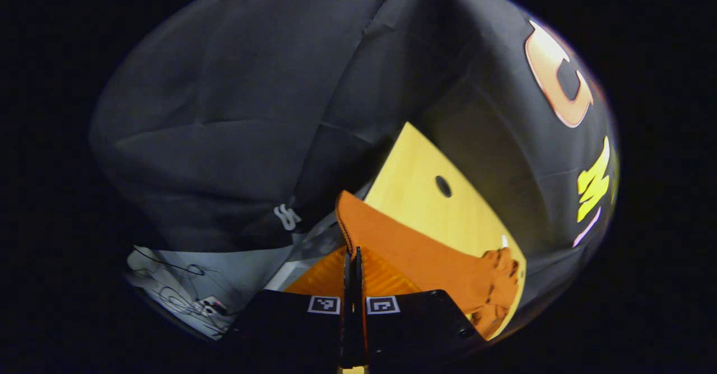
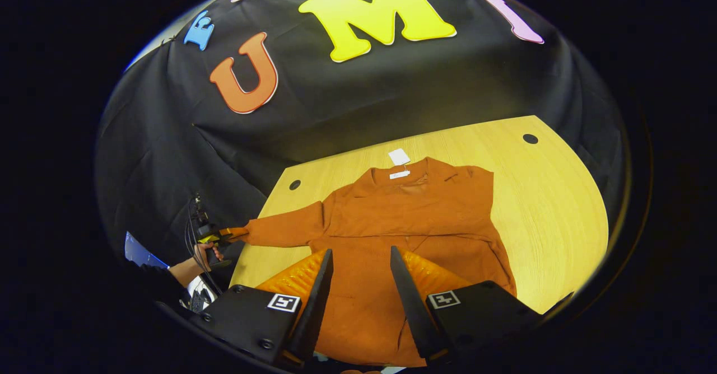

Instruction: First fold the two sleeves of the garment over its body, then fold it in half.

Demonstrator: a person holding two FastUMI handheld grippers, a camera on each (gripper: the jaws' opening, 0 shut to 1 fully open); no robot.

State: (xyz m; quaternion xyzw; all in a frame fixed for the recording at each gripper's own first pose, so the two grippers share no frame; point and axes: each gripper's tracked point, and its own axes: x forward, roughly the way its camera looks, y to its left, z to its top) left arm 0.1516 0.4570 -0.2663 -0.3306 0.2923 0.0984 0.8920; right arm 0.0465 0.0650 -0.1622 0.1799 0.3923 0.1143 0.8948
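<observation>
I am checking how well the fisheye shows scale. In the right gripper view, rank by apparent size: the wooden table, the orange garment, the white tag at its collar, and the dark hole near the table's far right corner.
1. Wooden table
2. Orange garment
3. White tag
4. Dark hole, though it looks close to the tag in size, so these two are unsure.

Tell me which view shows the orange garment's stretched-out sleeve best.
The right gripper view: the sleeve runs in full from the garment to the left tool holding its cuff off the table edge. The left gripper view gives only a close strip of sleeve running out from its shut fingers.
</observation>
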